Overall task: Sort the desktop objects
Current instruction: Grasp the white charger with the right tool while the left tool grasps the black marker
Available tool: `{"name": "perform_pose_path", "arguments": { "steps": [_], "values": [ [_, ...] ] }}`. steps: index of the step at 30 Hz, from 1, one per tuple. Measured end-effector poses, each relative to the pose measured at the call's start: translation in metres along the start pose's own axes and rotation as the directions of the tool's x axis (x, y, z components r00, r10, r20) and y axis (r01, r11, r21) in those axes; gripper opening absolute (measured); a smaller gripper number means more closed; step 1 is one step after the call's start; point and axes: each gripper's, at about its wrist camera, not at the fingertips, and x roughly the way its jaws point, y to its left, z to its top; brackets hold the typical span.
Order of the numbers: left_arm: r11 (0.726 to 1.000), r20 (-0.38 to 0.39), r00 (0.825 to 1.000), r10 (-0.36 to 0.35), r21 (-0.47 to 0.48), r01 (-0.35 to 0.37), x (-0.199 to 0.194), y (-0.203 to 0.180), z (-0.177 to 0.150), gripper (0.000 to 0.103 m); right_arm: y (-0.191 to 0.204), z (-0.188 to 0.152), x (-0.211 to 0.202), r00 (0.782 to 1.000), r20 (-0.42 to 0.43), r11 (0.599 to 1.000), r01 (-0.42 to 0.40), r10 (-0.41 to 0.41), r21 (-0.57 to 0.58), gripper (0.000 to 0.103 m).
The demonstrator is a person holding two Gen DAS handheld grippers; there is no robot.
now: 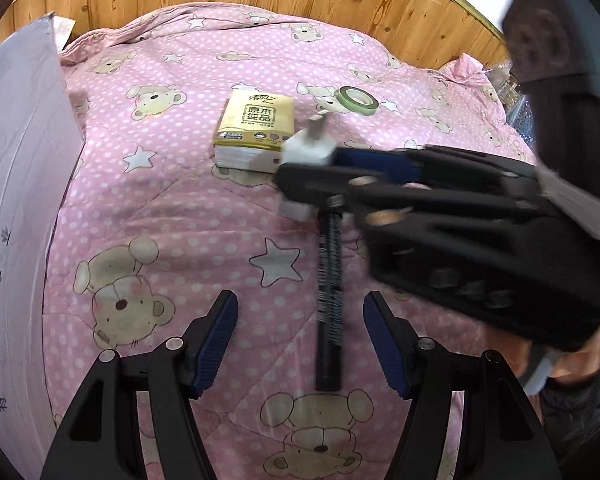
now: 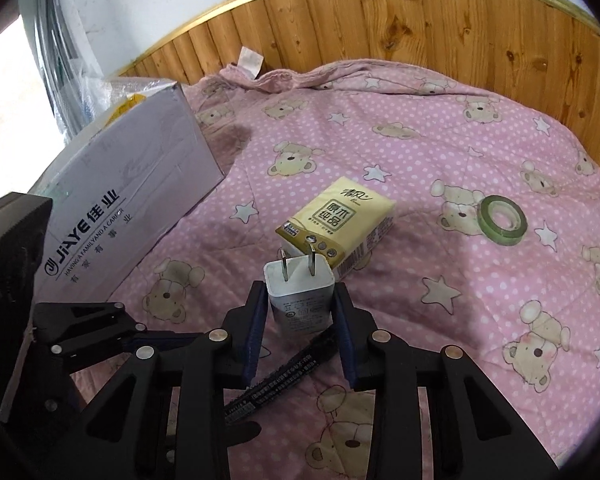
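White charger plug (image 2: 300,296), prongs up and forward, clamped between the blue pads of the right gripper (image 2: 300,320); held above the quilt, over the far end of the black pen (image 2: 280,376). Seen from the left wrist as a blurred white block (image 1: 306,152) at the tip of the right gripper (image 1: 300,176), which reaches in from the right side. Black pen (image 1: 330,300) flat on the quilt, running lengthwise under the held plug. Left gripper (image 1: 300,340) spread wide, nothing between its pads, low over the quilt with the pen's near end between its fingers.

Just beyond the plug, yellow tissue pack (image 2: 336,226) lying flat; to its right and apart from it, green tape roll (image 2: 502,220), also flat. Open quilt around both, widest on the right and toward the headboard.

Grey cardboard box (image 2: 120,208) along the left edge, printed side facing in, closing that side.

Surface: pink dotted quilt (image 2: 420,152) with bears and stars. Behind it, curved wooden headboard (image 2: 380,20) with a gold rim; white wall above.
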Motion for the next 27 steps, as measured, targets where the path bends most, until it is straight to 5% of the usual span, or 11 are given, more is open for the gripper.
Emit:
{"name": "perform_pose_path", "arguments": {
  "steps": [9, 15, 19, 27],
  "values": [
    [0.997, 0.029, 0.999, 0.033, 0.066, -0.035, 0.014, -0.025, 0.008, 0.066, -0.055, -0.022, -0.041, 0.999, 0.028, 0.983, 0.028, -0.033, 0.181, 0.034],
    [0.991, 0.043, 0.993, 0.111, 0.076, -0.114, 0.011, -0.028, 0.006, 0.036, -0.073, -0.045, -0.045, 1.0, 0.021, 0.966, -0.018, 0.013, 0.258, 0.035],
    [0.99, 0.033, 0.992, 0.124, 0.065, -0.126, 0.006, -0.028, -0.002, 0.027, -0.07, -0.05, -0.048, 0.999, 0.018, 0.966, -0.046, 0.043, 0.254, 0.034],
    [0.986, 0.046, 0.988, 0.15, 0.065, -0.153, 0.01, -0.038, -0.005, 0.036, -0.05, -0.055, -0.047, 0.999, 0.003, 0.98, -0.042, 0.042, 0.197, 0.034]
  ]
}}
